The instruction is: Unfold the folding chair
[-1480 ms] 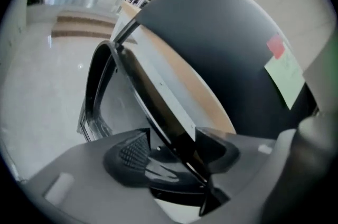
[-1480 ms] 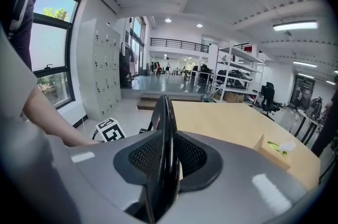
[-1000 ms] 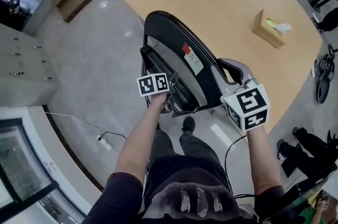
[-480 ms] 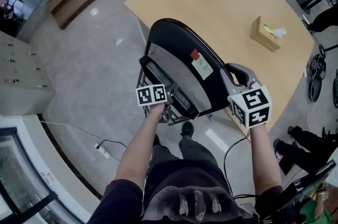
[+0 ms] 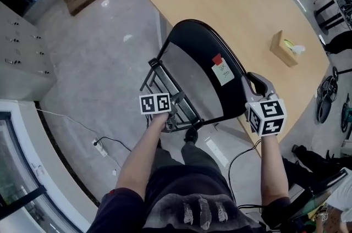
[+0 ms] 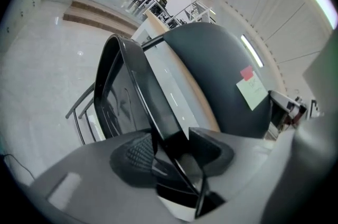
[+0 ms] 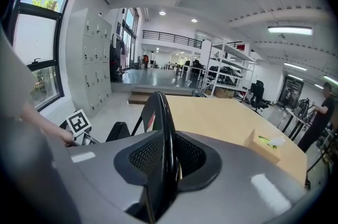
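Observation:
The black folding chair stands partly opened in front of me, its curved backrest bearing a red and white label. The seat panel hangs tilted apart from the backrest, with the leg frame below. My left gripper is shut on the seat's near edge. My right gripper clamps the thin backrest rim, which runs between its pads; its jaws are closing a little tighter on it.
A wooden table lies just behind the chair, with a tissue box on it. A white cable and plug trail on the floor at my left. Grey lockers stand further left. My legs are right below the chair.
The seat has swung away from the backrest as my left gripper pulled it leftward, widening the gap. My right gripper kept its hold on the backrest rim.

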A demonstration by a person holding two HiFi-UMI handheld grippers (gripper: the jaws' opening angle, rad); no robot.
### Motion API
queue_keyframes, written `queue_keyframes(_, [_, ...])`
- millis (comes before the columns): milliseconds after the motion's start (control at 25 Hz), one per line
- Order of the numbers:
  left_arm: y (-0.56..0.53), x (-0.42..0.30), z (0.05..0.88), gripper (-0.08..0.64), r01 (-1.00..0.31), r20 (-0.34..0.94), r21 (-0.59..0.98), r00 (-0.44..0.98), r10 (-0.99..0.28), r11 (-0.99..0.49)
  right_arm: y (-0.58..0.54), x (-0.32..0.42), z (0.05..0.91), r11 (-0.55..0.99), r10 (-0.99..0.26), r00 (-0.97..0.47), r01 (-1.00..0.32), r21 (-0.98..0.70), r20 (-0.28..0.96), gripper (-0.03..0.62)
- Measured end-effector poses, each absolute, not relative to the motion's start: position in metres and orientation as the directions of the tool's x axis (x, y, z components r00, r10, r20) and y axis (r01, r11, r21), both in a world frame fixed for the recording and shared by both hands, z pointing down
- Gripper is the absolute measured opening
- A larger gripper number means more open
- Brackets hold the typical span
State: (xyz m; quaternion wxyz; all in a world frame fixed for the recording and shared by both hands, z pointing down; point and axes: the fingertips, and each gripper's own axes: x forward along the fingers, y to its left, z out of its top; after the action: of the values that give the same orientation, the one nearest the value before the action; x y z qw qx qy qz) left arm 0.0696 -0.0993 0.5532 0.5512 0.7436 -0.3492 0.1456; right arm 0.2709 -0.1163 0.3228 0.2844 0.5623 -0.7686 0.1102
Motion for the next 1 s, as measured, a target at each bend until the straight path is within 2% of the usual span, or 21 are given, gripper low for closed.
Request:
queue_keyframes(200, [-0.090,0.052,0.552,0.179,-0.691,0.606,0.710,0.698,-0.382,-0.136,-0.116,0.272,0.325,0.336,-0.819,-0.182,-0.921,0.196,0.545,0.064])
queue_keyframes(400, [-0.085,0.041,0.553,0.176,-0.694,0.600,0.713,0.676,-0.427,-0.096,-0.119,0.274,0.329,0.373,-0.813,-0.233,-0.912,0.171,0.534,0.064])
queue_keyframes(720, [-0.065,0.013,0.557,0.169,-0.680,0.609,0.732,0.626,-0.486,0.042,-0.122,0.279,0.338,0.412,-0.794,-0.277,-0.900,0.144,0.542,0.063])
queue_keyframes(1000, [-0.056,-0.005,0.561,0.169,-0.650,0.567,0.760,0.646,-0.512,0.022,-0.123,0.280,0.345,0.363,-0.814,-0.183,-0.902,0.235,0.552,0.053])
